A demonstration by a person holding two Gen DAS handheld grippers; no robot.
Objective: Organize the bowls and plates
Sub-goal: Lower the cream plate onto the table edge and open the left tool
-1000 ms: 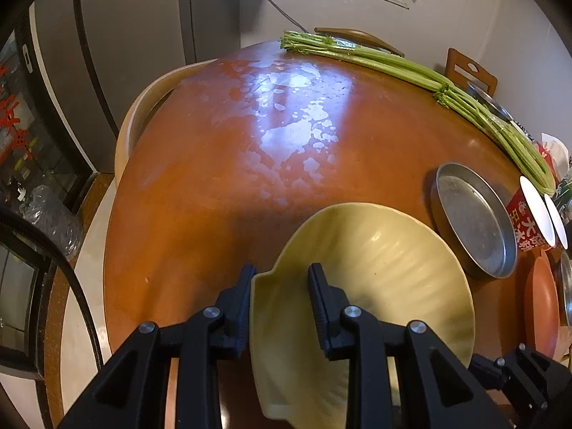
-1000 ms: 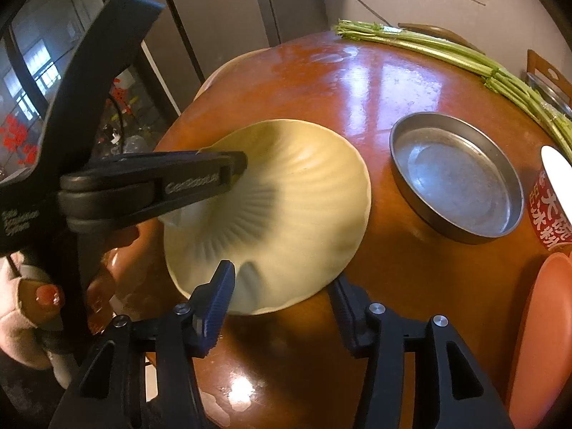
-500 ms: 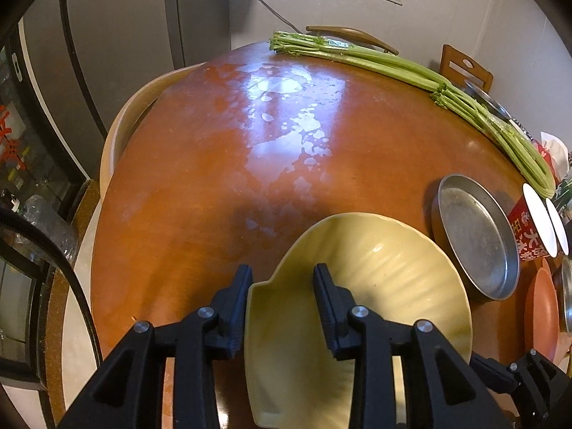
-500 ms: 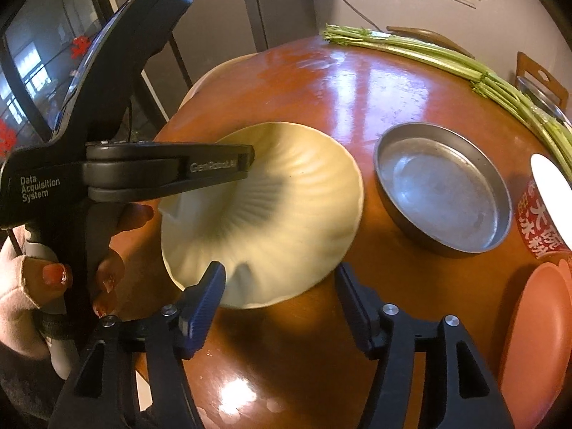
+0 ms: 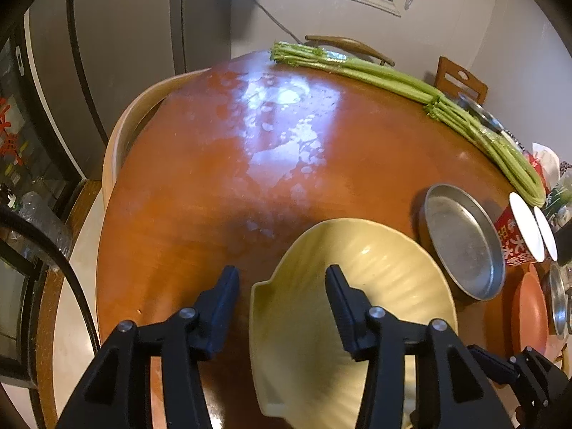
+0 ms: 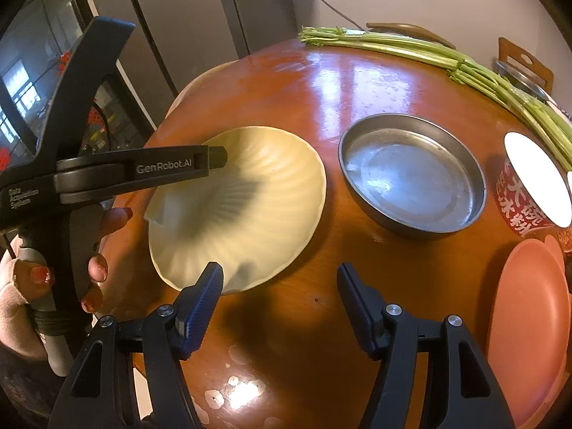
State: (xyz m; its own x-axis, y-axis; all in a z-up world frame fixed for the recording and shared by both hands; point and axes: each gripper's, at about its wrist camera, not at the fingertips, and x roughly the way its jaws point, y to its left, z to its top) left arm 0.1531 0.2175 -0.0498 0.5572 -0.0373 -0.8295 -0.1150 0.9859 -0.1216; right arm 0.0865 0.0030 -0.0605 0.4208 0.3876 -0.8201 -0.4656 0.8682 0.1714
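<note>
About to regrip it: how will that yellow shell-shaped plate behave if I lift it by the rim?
The yellow shell-shaped plate looks rigid, so it should not flex. Its glossy, ribbed surface may slip in the jaws. Wide and shallow, it would likely tilt if lifted from one edge.

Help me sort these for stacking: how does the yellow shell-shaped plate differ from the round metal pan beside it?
The yellow plate is fan-shaped with ribs and a wavy edge; the metal pan is a plain circle. The plate is shallow and flaring; the pan has a low, upright wall. The plate is matte and cream-yellow, the pan grey and reflective. Both sit empty and upright on the wooden table.
</note>
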